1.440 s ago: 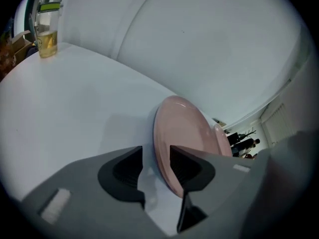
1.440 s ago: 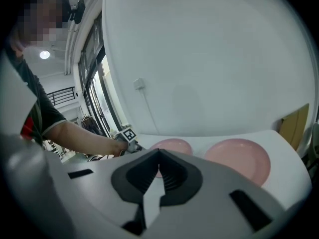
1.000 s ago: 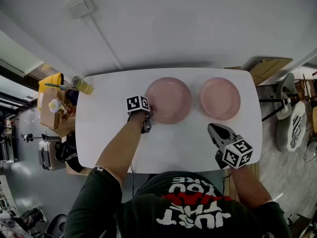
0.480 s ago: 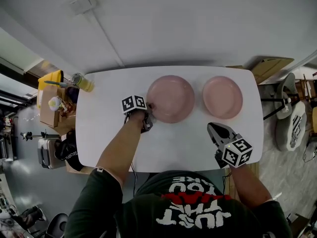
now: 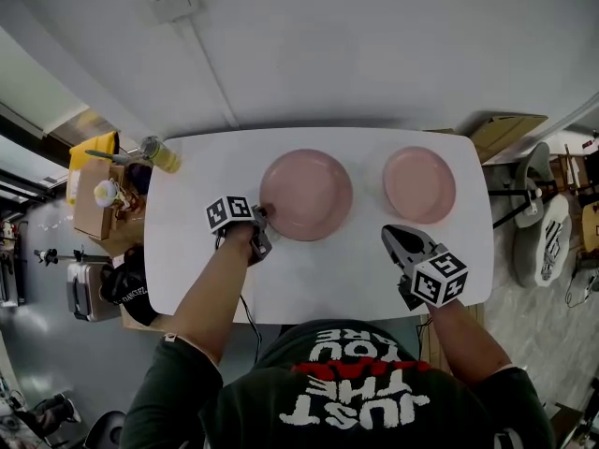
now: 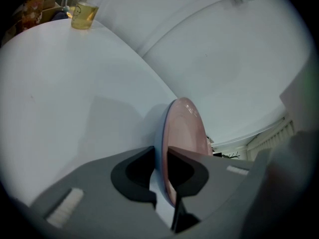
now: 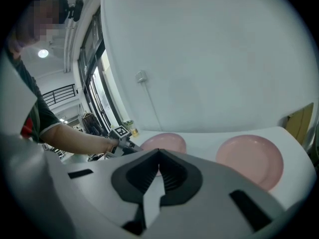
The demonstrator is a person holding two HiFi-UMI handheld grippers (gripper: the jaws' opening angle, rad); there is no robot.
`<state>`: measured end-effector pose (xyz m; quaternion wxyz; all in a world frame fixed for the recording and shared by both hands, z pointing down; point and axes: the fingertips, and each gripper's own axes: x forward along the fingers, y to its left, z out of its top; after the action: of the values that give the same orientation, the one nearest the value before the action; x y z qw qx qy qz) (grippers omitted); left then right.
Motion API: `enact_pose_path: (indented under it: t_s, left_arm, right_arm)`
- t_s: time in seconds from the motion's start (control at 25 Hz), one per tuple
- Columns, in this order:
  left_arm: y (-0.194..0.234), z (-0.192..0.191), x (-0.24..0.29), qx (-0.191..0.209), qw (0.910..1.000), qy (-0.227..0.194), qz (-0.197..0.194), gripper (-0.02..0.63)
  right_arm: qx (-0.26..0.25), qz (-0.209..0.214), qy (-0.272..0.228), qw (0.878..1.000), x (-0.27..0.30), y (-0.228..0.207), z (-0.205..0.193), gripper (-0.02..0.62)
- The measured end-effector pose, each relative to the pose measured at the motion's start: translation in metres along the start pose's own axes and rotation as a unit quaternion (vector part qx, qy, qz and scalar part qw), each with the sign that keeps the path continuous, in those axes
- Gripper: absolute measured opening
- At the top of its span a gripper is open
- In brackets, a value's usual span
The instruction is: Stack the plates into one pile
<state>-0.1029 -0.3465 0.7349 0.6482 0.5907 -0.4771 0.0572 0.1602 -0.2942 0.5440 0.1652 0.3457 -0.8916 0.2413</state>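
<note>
Two pink plates sit side by side on the white table (image 5: 328, 279), towards its far edge in the upper middle of the head view. The larger pink plate (image 5: 306, 195) is left of centre and the smaller pink plate (image 5: 418, 184) lies to its right, the two well apart with bare tabletop between them.

The left gripper (image 5: 263, 218) is at the larger plate's lower left rim. In its own view the jaws have just been closing, and the rim of that plate (image 6: 184, 128) stands between them, pinched from both sides by the left gripper (image 6: 160, 156). From there the plate is seen almost edge-on; I can't tell whether it has left the table.

The right gripper (image 5: 388, 235) hangs over the near right part of the table, below the smaller plate and not touching it. In the right gripper view its jaws are pressed together at the tips with nothing between them (image 7: 158, 153), and both plates show beyond them: the larger (image 7: 164, 142) at centre, the smaller (image 7: 251, 158) at right.

At the table's upper left corner stands a clear container of yellow liquid (image 5: 159, 157), also seen at the top left of the left gripper view (image 6: 82, 15). A wall socket (image 5: 176, 0) sits in the upper left of the head view, and a cardboard box (image 5: 510, 129) lies beyond the table's right end
</note>
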Motion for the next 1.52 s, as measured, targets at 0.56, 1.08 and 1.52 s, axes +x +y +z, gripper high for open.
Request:
enact_pose_path:
  t_s: [0.56, 1.08, 1.52]
  left_arm:
    - [-0.012, 0.050, -0.114, 0.026, 0.9971, -0.054, -0.046, 0.051]
    - [-0.144, 0.017, -0.032, 0.083, 0.9927, -0.014, -0.086, 0.052]
    - [-0.253, -0.062, 0.128, 0.105, 0.9899, 0.052, -0.080, 0.052]
  right_arm:
    - [-0.037, -0.038, -0.063, 0.997, 0.002, 0.056, 0.060, -0.003]
    - [-0.025, -0.063, -0.078, 0.995, -0.047, 0.022, 0.051, -0.003]
    - [0.011, -0.118, -0.082, 0.990, -0.133, -0.070, 0.018, -0.003]
